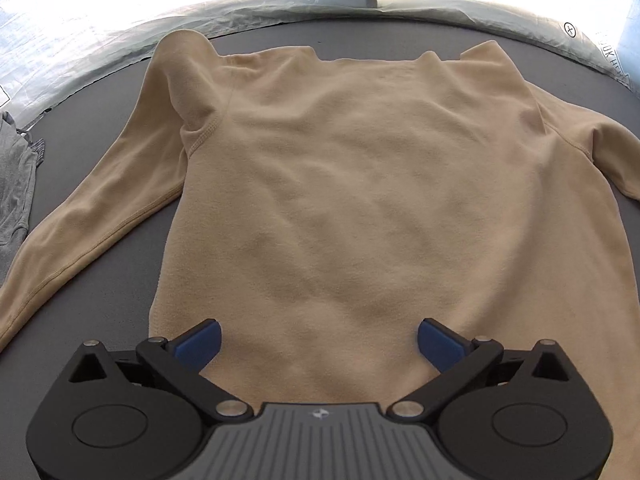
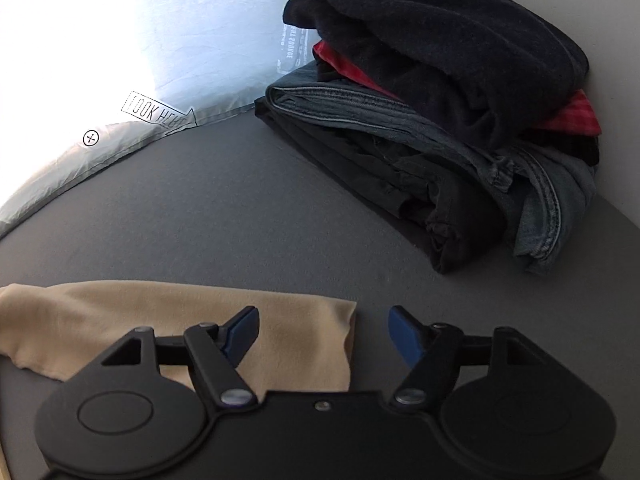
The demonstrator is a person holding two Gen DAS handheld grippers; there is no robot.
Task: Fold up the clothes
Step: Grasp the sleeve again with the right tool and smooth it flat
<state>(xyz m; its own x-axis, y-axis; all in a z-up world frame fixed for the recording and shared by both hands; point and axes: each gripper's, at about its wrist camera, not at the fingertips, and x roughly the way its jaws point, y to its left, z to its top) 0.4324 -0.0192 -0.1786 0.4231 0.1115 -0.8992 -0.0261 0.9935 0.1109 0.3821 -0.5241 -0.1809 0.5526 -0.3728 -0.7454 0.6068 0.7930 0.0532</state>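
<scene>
Now a tan top (image 1: 340, 184) lies flat on the gray bed (image 1: 100, 280), spread out with its neck far from the left camera. One long sleeve (image 1: 80, 220) runs out to the left side and down toward the near edge. The other sleeve bends off at the right edge of that view.

The left claw (image 1: 319, 346) hangs over the bottom hem of the top. Its blue pads (image 1: 200, 344) are wide apart. Nothing is pinched between them; the cloth just lies under them.

The right claw (image 2: 323, 334) is apart too, with nothing in it. A tan sleeve end (image 2: 180, 320) lies under its left pad, and the cuff stops in the gap between the pads. Bare gray bed is under the right pad.

A pile of clothes (image 2: 440, 120) sits far off at the back right, with a black one on top, red under it, then jeans. A gray cloth (image 1: 16, 184) lies at the left edge. A pale pillow (image 2: 120, 80) lies along the far side.
</scene>
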